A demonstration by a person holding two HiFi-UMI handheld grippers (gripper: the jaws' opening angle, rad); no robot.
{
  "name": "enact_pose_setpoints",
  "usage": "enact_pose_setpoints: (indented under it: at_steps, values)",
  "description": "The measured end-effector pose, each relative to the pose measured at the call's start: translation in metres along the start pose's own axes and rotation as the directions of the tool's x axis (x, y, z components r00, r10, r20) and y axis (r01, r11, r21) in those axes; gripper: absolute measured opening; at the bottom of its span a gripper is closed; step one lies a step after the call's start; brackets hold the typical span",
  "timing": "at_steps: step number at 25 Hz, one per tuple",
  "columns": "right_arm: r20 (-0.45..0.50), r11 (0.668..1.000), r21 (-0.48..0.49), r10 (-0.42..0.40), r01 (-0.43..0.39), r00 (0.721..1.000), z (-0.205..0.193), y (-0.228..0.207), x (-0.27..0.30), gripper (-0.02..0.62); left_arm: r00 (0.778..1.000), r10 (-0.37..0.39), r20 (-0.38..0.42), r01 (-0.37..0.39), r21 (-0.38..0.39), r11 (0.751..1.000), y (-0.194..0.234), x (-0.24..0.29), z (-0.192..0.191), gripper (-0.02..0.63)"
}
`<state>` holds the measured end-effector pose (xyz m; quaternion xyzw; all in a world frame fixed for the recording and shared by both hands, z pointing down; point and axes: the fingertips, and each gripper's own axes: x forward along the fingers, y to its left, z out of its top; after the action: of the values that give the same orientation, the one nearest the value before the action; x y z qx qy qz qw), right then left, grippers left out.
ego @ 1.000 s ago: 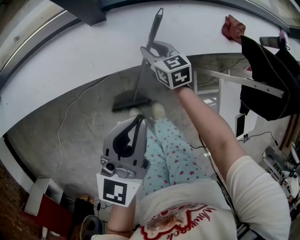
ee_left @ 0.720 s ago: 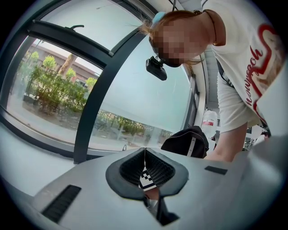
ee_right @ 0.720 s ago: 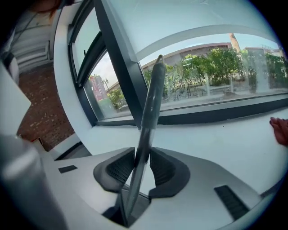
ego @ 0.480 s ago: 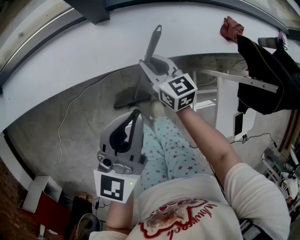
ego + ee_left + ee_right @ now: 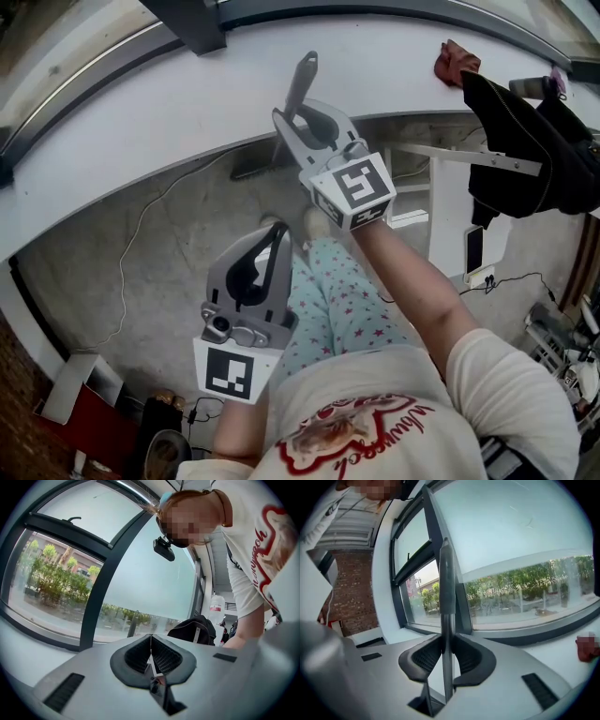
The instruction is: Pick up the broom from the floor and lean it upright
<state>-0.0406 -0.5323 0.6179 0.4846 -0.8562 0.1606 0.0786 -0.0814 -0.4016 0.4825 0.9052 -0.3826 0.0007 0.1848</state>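
Only the head view shows the dark bristle head (image 5: 249, 172) of the grey long-handled broom (image 5: 445, 583). The right gripper (image 5: 446, 641) fingers, just closing, clamp its handle. The left gripper (image 5: 151, 638) fingers meet, empty.

Grey broom (image 5: 302, 82); grey left tongs (image 5: 278, 231) and right tongs (image 5: 283, 119) with black-and-white marker cubes (image 5: 354, 187). Pale blue trousers (image 5: 339, 302) with pink stars; white shirt (image 5: 394, 412), red print; grey floor (image 5: 141, 272); red cloth (image 5: 457, 61); black jacket (image 5: 525, 141).

Looking like a workshop or lab space: bare concrete floor (image 5: 112, 281) with a loose cable (image 5: 139, 230) trailing at left, tall dark-framed windows (image 5: 61, 569) running along the far side, brick wall (image 5: 354, 602), equipment clutter (image 5: 562, 347) lying at right.
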Motion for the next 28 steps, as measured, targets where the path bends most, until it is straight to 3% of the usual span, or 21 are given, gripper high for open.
enact_pose_setpoints:
  at_steps: [7, 12, 21, 28]
  values:
    - [0.038, 0.996, -0.068, 0.059, -0.056, 0.998, 0.013, 0.009, -0.012, 0.101, 1.000, -0.003, 0.012, 0.003, 0.010, 1.000, -0.012, -0.005, 0.007, 0.021]
    - [0.034, 0.999, -0.054, -0.008, 0.010, 0.999, 0.006, -0.006, -0.026, 0.101, 1.000, -0.007, 0.008, 0.007, 0.011, 1.000, -0.018, -0.006, 0.006, 0.021]
    - [0.028, 0.994, -0.109, -0.012, 0.015, 1.000, 0.019, -0.015, -0.040, 0.198, 1.000, -0.023, 0.010, 0.022, 0.031, 0.999, -0.026, -0.007, 0.015, 0.021]
    - [-0.008, 0.992, -0.124, -0.001, 0.000, 1.000, 0.015, -0.006, -0.048, 0.225, 0.999, -0.041, -0.002, 0.041, 0.032, 0.999, -0.030, -0.006, 0.017, 0.021]
